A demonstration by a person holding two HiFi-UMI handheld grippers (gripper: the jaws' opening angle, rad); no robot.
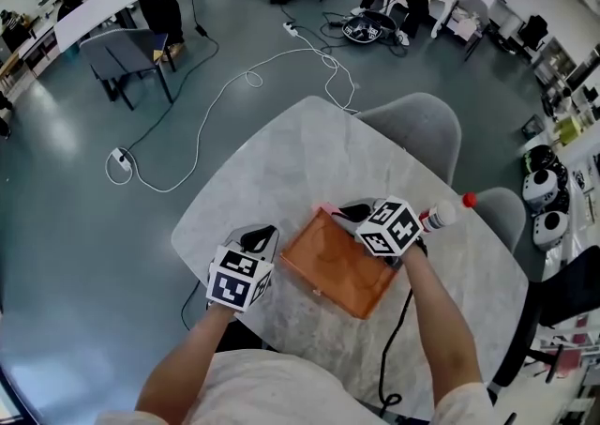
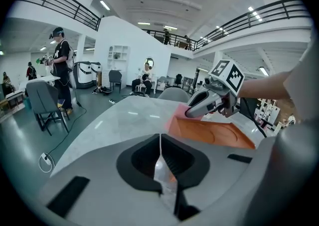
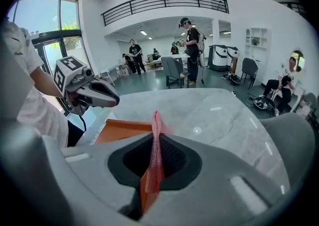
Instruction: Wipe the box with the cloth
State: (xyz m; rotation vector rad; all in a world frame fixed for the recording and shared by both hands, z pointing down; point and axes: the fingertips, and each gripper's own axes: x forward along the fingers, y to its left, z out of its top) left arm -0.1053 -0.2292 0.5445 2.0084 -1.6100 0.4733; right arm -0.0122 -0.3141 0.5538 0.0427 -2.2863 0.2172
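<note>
An orange open box [image 1: 337, 268] lies on the marble table [image 1: 281, 160] in front of me. My left gripper [image 1: 265, 237] sits at the box's near-left corner, its jaws closed on a thin piece of the box's edge [image 2: 164, 172]. My right gripper [image 1: 352, 214] is at the box's far corner, shut on a pink cloth [image 3: 155, 135] that stands up between the jaws and rests against the box rim [image 3: 124, 130]. In the left gripper view the cloth [image 2: 182, 115] shows under the right gripper [image 2: 204, 104]. The left gripper [image 3: 102, 98] shows in the right gripper view.
A clear bottle with a red cap [image 1: 448, 212] lies on the table just right of my right gripper. Two grey chairs [image 1: 412, 132] [image 1: 502, 212] stand at the table's far side. A black cable [image 1: 398, 329] runs across the near right of the table. People stand farther off.
</note>
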